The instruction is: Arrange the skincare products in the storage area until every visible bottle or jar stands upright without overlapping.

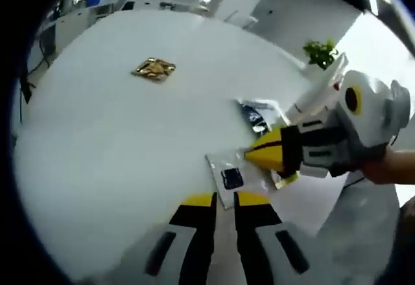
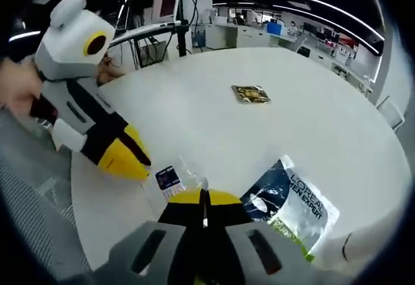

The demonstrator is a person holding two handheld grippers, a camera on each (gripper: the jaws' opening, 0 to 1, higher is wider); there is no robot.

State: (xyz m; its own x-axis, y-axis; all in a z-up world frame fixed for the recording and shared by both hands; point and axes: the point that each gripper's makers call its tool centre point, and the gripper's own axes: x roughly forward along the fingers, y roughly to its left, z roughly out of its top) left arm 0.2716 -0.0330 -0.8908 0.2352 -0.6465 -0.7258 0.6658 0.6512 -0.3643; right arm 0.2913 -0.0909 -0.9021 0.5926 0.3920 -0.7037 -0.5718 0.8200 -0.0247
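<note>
Left tool [image 1: 224, 201] slightly apart over clear sachet with dark label [image 1: 231, 177], lower centre; right tool [image 2: 204, 199] together on it. Lift slowly off white round desk [image 2: 194, 113], avoiding dark L'Oreal pouch [image 2: 292, 204].

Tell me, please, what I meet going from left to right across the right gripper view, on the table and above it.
Left tongs held by a person's hand → small clear sachet with a blue label → gold foil packet, farther back on the white table → L'Oreal Men Expert sachet.
</note>
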